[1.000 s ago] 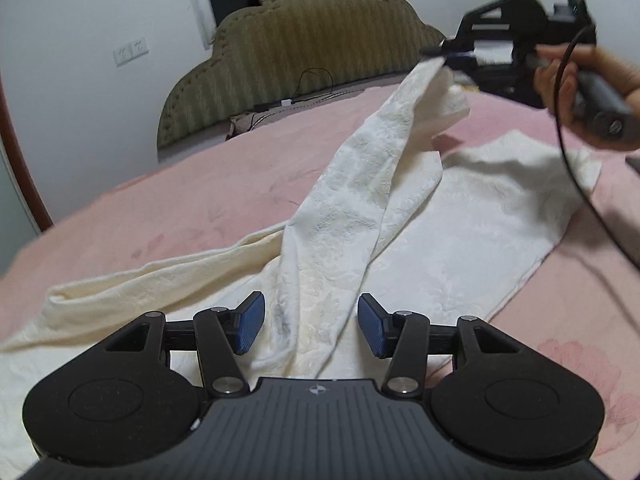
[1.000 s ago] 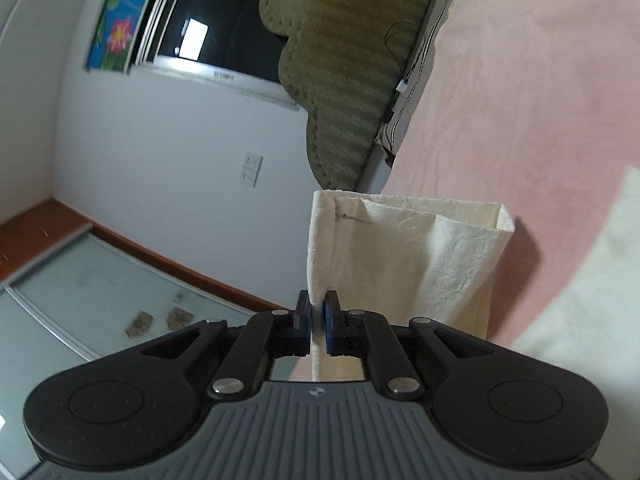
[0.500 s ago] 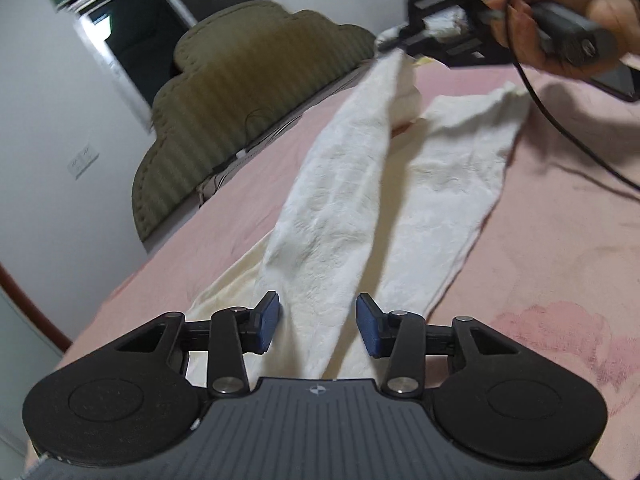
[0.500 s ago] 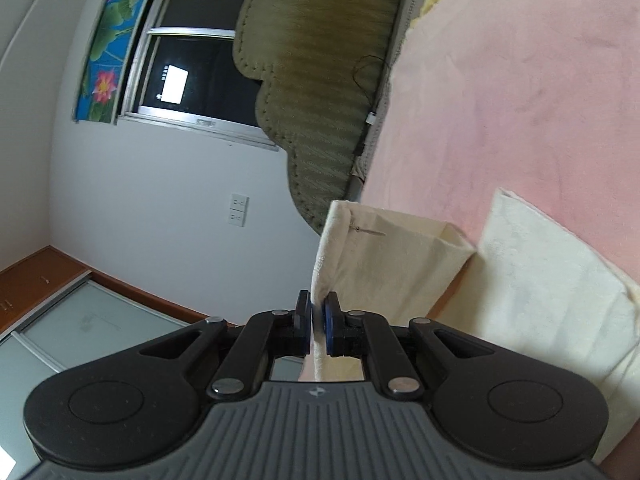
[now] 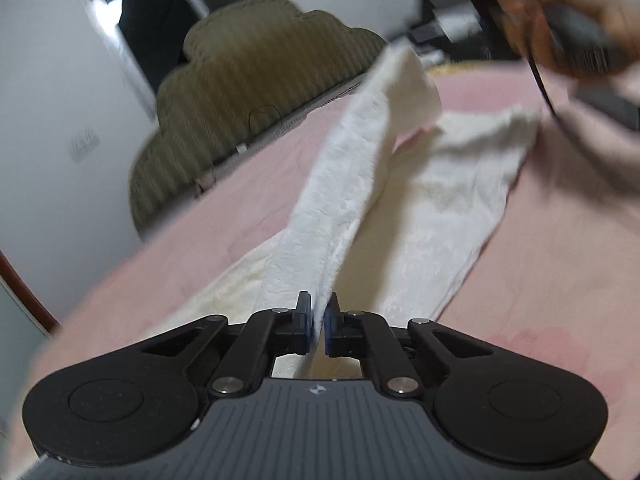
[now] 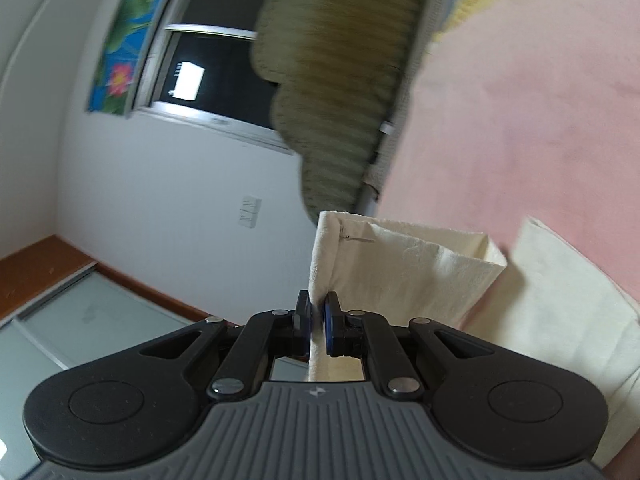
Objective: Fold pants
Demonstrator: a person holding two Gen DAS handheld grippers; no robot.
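Cream white pants [image 5: 432, 216] lie on a pink bed. One leg [image 5: 352, 168] is lifted and stretched taut between my two grippers; the other leg lies flat on the bed. My left gripper [image 5: 317, 322] is shut on the near end of the lifted leg. My right gripper [image 6: 316, 320] is shut on the leg's hem [image 6: 400, 264], held above the bed. It shows blurred in the left wrist view [image 5: 452, 16] at the top right, with the hand that holds it. The other leg also shows in the right wrist view [image 6: 560, 304].
The pink bedspread [image 5: 560, 288] covers the whole bed. An olive padded headboard [image 5: 248, 92] stands at the far end against a white wall. A window [image 6: 208, 56] and a wall socket [image 6: 250, 213] show in the right wrist view. A black cable [image 5: 540, 80] hangs from the right gripper.
My left gripper has shut on the near end of the lifted pant leg; it was open around it before. The right gripper has kept its hold on the hem and shifted a little.
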